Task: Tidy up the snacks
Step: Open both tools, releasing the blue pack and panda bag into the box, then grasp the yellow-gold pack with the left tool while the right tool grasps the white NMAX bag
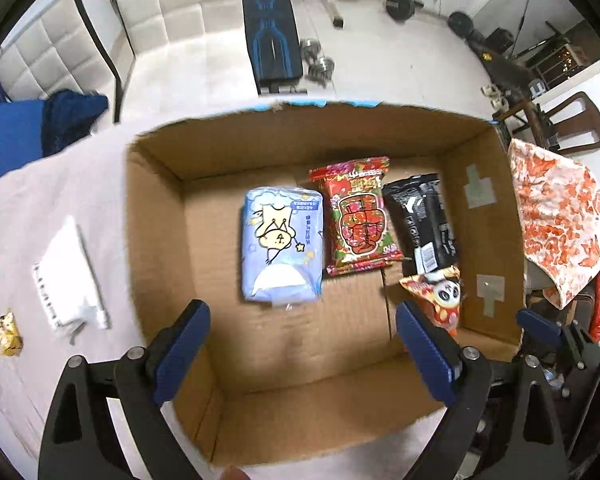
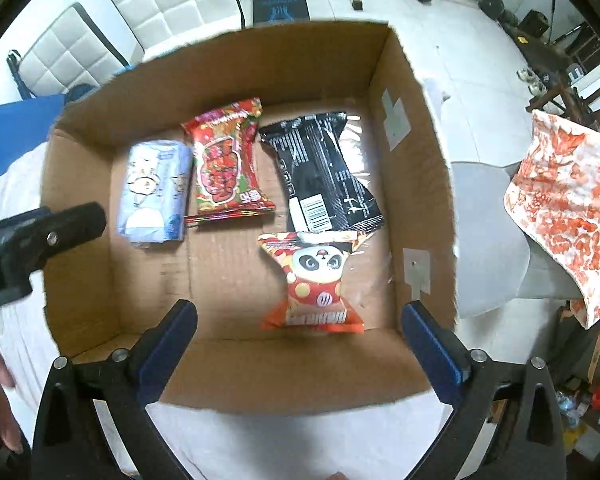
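A cardboard box (image 1: pixel 156 216) (image 2: pixel 416 152) lies open on a white-covered table. On its floor lie a light blue pack (image 1: pixel 282 244) (image 2: pixel 156 192), a red snack bag (image 1: pixel 358 218) (image 2: pixel 226 162), a black bag (image 1: pixel 426 220) (image 2: pixel 328 176) and a red panda-print bag (image 1: pixel 440 300) (image 2: pixel 316 284). My left gripper (image 1: pixel 302 326) hovers open above the box's near half, nothing between its fingers. My right gripper (image 2: pixel 300 324) is open too, its blue pads wide apart on either side of the panda bag's lower end and clear of it.
On the table left of the box lie a white packet (image 1: pixel 70 276) and a small yellow snack (image 1: pixel 10 334). White padded chairs (image 1: pixel 156 4), a blue cloth (image 1: pixel 16 136) and gym gear stand beyond. An orange-patterned cloth (image 1: pixel 560 216) (image 2: pixel 568 208) hangs at the right.
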{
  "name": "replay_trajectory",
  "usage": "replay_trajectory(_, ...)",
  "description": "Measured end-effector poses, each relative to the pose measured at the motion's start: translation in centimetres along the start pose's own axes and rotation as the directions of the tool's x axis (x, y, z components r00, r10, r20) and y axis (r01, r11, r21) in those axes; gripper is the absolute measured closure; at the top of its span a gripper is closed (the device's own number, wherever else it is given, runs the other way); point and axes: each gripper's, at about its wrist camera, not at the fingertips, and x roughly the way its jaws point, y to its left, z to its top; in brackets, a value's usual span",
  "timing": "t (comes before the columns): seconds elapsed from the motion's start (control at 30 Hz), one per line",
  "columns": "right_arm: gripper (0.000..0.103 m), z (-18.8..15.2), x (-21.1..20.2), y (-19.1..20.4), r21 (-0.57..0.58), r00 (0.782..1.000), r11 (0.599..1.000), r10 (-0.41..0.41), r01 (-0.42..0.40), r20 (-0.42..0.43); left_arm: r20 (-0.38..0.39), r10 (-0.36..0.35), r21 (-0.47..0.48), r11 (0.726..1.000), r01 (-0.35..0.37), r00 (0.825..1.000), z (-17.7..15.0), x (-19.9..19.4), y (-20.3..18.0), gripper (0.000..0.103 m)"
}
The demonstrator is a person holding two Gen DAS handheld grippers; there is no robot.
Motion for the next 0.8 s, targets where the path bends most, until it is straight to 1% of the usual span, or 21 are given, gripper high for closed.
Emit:
replay_trajectory(0.1, 0.000, -1.8, -2.2, 0.1, -0.009, 0.998, 1.000, -0.013, 0.014, 0.055, 0.078, 0.028, 0.007, 1.000, -0.028, 0.997, -1.8, -2.5, 0.0, 0.008)
replay_trajectory(0.17, 0.000, -2.7, -3.9, 0.0, -0.012, 0.996, 1.000, -0.014, 0.015, 0.084, 0.127, 0.031, 0.000, 1.000, -0.031, 0.991, -3.2, -4.2, 0.0, 0.008)
replay_trajectory(0.37, 0.000, -5.4, -8.2, 0.3, -0.034, 0.988, 0.999, -0.005, 0.010, 0.155, 0.214, 0.035, -0.026, 0.999, -0.030, 0.976, -7.3, -8.5, -0.4, 0.008)
replay_trajectory(0.63, 0.000, -9.5, -13.2, -0.5, -0.040, 0.980, 0.999, 0.041, -0.033, 0.196, 0.246, 0.015, -0.061, 0.998, 0.000, 0.969, -11.7, -11.3, -1.2, 0.008)
replay_trajectory(0.8, 0.000, -11.0, -15.1, -0.6, -0.031, 0.977, 0.998, 0.059, -0.054, 0.204, 0.264, 0.010, -0.082, 0.997, 0.012, 0.965, -13.2, -12.9, -0.2, 0.008)
